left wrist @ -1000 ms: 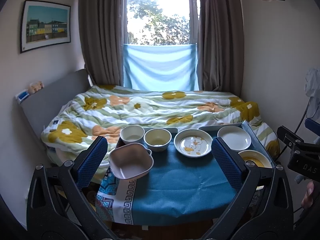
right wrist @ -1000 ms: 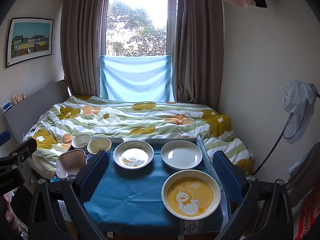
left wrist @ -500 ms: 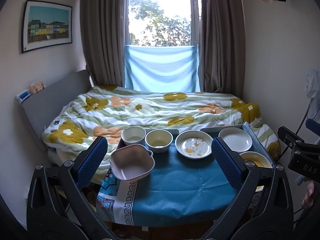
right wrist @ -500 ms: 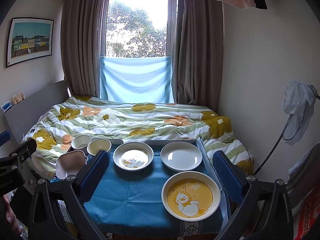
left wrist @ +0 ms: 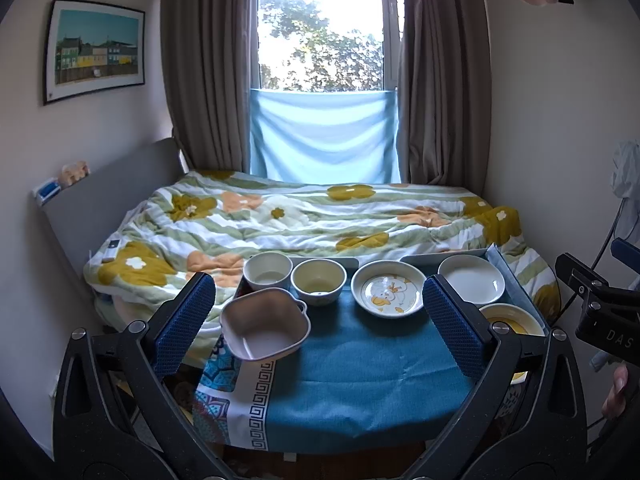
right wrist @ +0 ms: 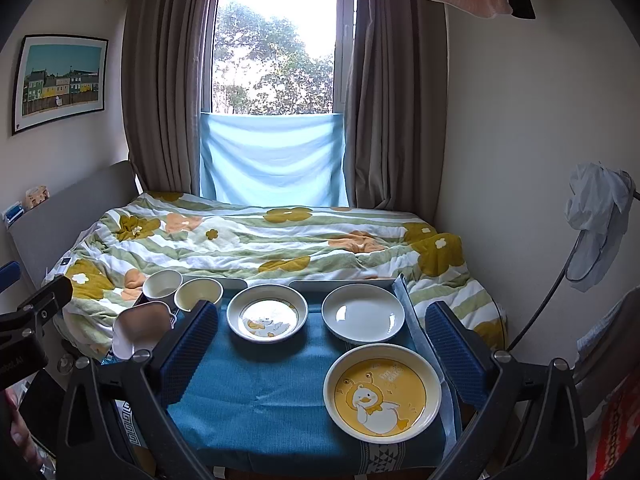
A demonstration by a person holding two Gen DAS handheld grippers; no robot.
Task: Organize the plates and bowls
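On the blue-clothed table [left wrist: 360, 380] stand a pink square bowl [left wrist: 265, 330], a white round bowl [left wrist: 267, 271], a cream bowl [left wrist: 318, 281], a duck-print dish [left wrist: 388, 289], a plain white plate [left wrist: 471, 279] and a yellow duck plate [right wrist: 382, 390]. My left gripper [left wrist: 318, 320] is open and empty, held back above the table's near side. My right gripper [right wrist: 322, 354] is open and empty, above the near side, with the yellow duck plate [left wrist: 508, 320] between its fingers in its view.
A bed with a flowered quilt [left wrist: 304, 220] lies right behind the table. Curtains and a window [left wrist: 324, 28] are at the back. A lamp stand with cloth [right wrist: 600, 216] stands at the right wall. The table's near edge [left wrist: 344, 436] drops off below the grippers.
Both views shift very slightly; the left gripper drifts a little back and up. No dish has moved and both grippers stay open.
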